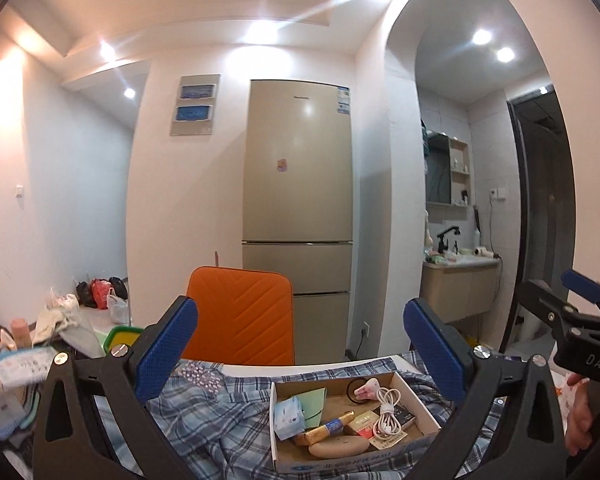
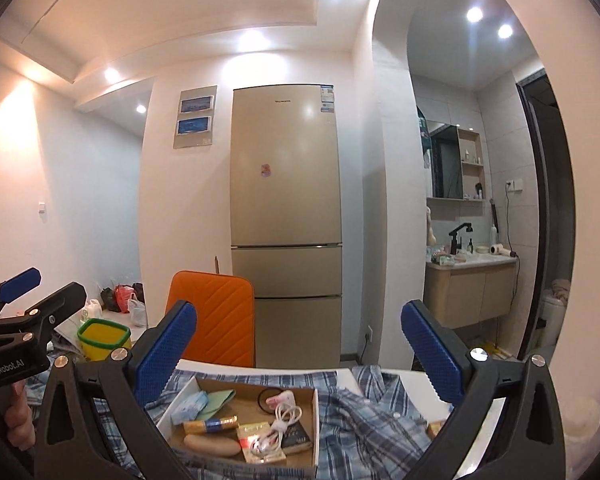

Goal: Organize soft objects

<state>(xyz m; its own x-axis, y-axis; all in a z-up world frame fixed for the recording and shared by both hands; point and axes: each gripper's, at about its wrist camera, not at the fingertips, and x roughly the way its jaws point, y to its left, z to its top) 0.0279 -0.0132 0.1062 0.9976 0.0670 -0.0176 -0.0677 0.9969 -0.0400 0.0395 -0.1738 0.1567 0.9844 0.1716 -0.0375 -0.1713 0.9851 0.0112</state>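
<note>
A blue plaid shirt (image 1: 212,412) (image 2: 364,420) lies crumpled over a white table (image 2: 412,380). On it rests an open cardboard box (image 1: 416,392) (image 2: 314,424) holding a tissue pack (image 1: 288,416), a green cloth (image 1: 314,404), a white cable (image 1: 388,412) and other small items. My left gripper (image 1: 300,350) stands open above the shirt and box, with nothing between its blue pads. My right gripper (image 2: 300,350) is open too, held above the box. Each gripper shows at the edge of the other's view, held by a hand.
An orange chair (image 1: 242,316) stands behind the table, with a gold fridge (image 1: 300,200) beyond it. A yellow bin with a green rim (image 2: 102,338) and piled cloths and bags (image 1: 60,320) sit at the left. A bathroom vanity (image 2: 468,284) lies to the right.
</note>
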